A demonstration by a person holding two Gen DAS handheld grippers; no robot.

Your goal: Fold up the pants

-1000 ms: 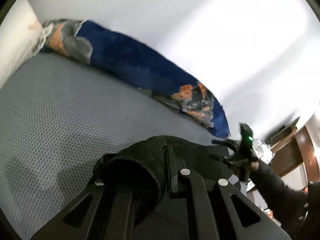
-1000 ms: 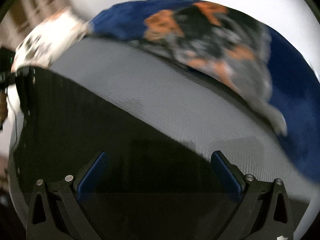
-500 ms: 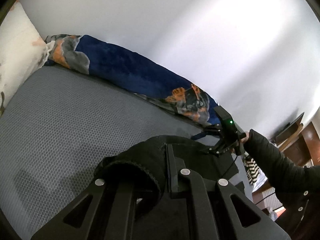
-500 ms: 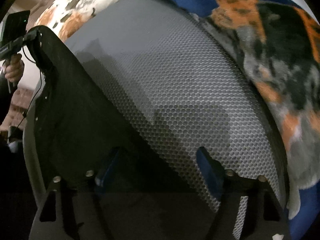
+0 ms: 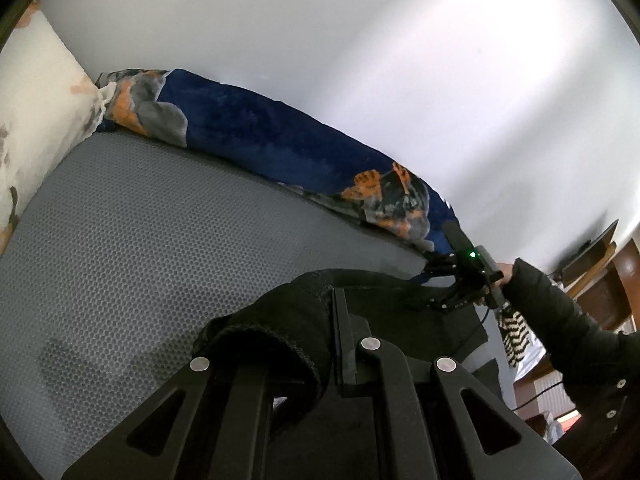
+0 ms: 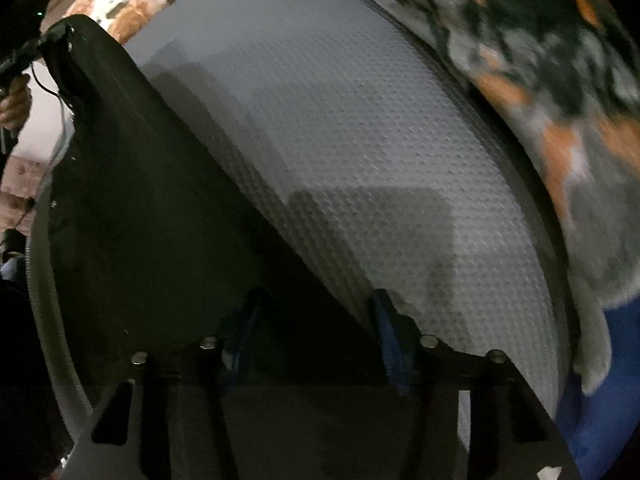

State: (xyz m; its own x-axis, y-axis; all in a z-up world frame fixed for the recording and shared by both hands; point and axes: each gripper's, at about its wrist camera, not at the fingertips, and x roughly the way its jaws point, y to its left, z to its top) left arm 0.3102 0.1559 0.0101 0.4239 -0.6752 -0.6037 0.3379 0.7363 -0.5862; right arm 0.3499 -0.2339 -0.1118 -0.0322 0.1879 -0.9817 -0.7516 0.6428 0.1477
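Note:
The black pants [image 6: 132, 216] lie spread on a grey honeycomb mattress [image 5: 160, 232]. My left gripper [image 5: 336, 320] is shut on a bunched edge of the pants [image 5: 288, 320] and holds it just above the mattress. My right gripper [image 6: 316, 312] is half closed, its blue pads [image 6: 386, 320] straddling the other edge of the pants; it also shows in the left wrist view [image 5: 460, 280] at the far end of the cloth. My left gripper shows in the right wrist view [image 6: 48, 36], pinching the far corner.
A blue, orange and grey blanket [image 5: 280, 148] lies rolled along the white wall. A white patterned pillow [image 5: 40, 112] sits at the head end. Wooden furniture [image 5: 600, 272] stands beyond the bed's edge.
My right gripper has moved in over the pants edge and its jaws have narrowed. My left gripper still holds the bunched edge, nearly in the same place.

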